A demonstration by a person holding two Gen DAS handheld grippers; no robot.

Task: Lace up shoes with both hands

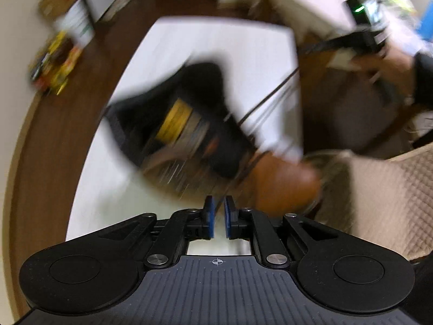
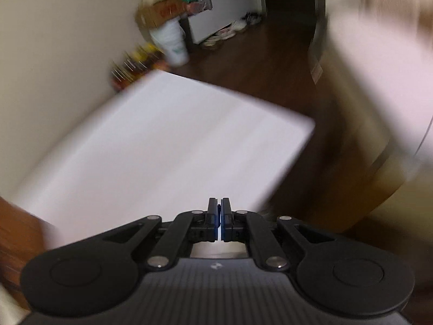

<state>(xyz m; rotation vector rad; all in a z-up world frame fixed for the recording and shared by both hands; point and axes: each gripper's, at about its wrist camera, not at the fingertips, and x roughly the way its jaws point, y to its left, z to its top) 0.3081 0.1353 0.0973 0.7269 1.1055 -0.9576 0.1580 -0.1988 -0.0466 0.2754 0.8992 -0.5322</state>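
Observation:
Everything is motion-blurred. In the left wrist view a black shoe [image 1: 194,103] with a yellow label inside lies on a white table [image 1: 216,40]; its brown leather part [image 1: 284,184] is nearest my fingers. My left gripper [image 1: 219,203] hovers just short of that brown part, its blue pads a small gap apart with nothing between them. A dark lace [image 1: 270,94] runs taut from the shoe up to the right, to my right gripper [image 1: 314,48], held by a hand [image 1: 384,62]. In the right wrist view the right gripper [image 2: 219,203] has its pads together over the table [image 2: 162,140]; no lace shows there.
Dark wooden floor [image 1: 89,86] surrounds the table. Yellow and red clutter [image 1: 54,62] and a white bucket [image 2: 173,43] stand by the wall at the far side. A beige quilted cushion [image 1: 384,197] lies right of the shoe. A pale cabinet [image 2: 216,8] stands further back.

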